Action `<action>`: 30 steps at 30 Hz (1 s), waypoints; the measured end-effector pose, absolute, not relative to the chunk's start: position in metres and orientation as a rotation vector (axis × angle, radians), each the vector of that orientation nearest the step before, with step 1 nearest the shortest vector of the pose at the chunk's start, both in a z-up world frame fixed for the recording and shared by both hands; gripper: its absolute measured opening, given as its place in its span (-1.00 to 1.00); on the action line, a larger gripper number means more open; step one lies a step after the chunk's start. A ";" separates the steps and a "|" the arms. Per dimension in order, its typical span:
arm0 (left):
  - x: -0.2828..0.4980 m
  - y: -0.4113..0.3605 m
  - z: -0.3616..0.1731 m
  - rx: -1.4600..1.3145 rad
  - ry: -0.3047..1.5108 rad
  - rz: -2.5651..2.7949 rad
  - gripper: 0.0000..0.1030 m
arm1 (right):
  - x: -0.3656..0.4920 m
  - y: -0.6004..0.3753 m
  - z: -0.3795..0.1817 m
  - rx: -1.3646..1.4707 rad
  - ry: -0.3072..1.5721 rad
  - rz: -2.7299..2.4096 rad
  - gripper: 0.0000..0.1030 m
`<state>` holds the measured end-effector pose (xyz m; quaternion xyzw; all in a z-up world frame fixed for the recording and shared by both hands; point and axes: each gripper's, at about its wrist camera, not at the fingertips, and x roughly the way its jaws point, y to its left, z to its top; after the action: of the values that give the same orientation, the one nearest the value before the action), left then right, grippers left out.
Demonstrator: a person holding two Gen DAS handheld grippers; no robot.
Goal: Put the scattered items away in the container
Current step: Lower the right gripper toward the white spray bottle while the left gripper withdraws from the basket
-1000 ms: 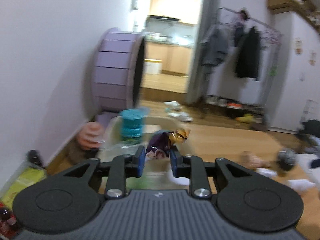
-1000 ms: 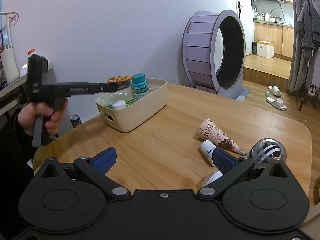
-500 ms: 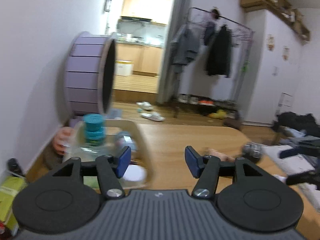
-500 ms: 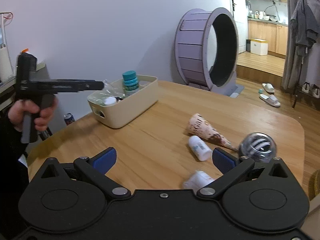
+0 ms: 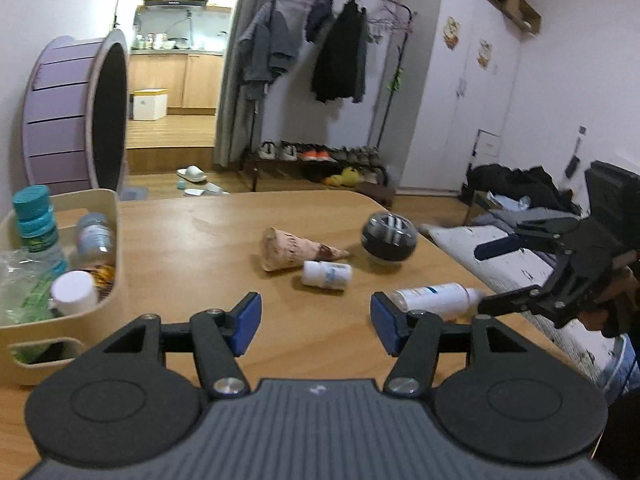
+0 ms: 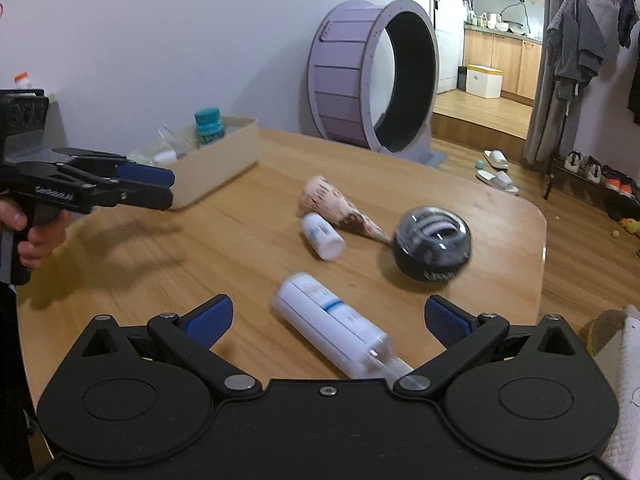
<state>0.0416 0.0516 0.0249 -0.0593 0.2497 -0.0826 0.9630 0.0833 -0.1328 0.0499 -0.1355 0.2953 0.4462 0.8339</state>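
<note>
The cream container (image 5: 116, 240) (image 6: 224, 164) stands at the table's left and holds a teal-capped bottle (image 5: 36, 220), small jars and a snack packet (image 5: 102, 274). My left gripper (image 5: 316, 320) (image 6: 170, 190) hangs open and empty to the right of it. On the table lie a paper cone (image 5: 292, 250) (image 6: 340, 204), a small white bottle (image 5: 326, 275) (image 6: 322, 236), a black ball (image 5: 390, 236) (image 6: 432, 244) and a long white tube (image 5: 432, 298) (image 6: 332, 324). My right gripper (image 6: 328, 316) (image 5: 490, 278) is open, low over the tube, which lies between its fingers untouched.
A large purple wheel (image 5: 76, 116) (image 6: 372, 80) stands on the floor behind the table. The table's rounded far edge (image 6: 540, 216) runs just past the ball. A clothes rack (image 5: 340, 40), shoes and slippers are further back.
My left gripper let go of the snack packet over the container, opened, and swung right toward the loose items. My right gripper moved forward and down until the white tube lay between its fingers.
</note>
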 end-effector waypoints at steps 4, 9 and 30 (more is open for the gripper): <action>0.043 0.043 0.021 -0.119 0.516 -0.181 0.15 | 0.089 -0.141 0.039 -0.296 0.641 0.928 0.99; 0.044 0.036 0.018 -0.111 0.525 -0.192 0.15 | 0.098 -0.154 0.023 -0.307 0.665 0.910 0.80; 0.044 0.027 0.015 -0.100 0.543 -0.202 0.15 | 0.093 -0.184 0.024 -0.227 0.609 1.044 -0.52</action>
<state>0.0443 0.0273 0.0146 -0.0492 0.2676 -0.0997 0.9571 0.0930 -0.1836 0.0238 -0.1063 0.2856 0.4896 0.8170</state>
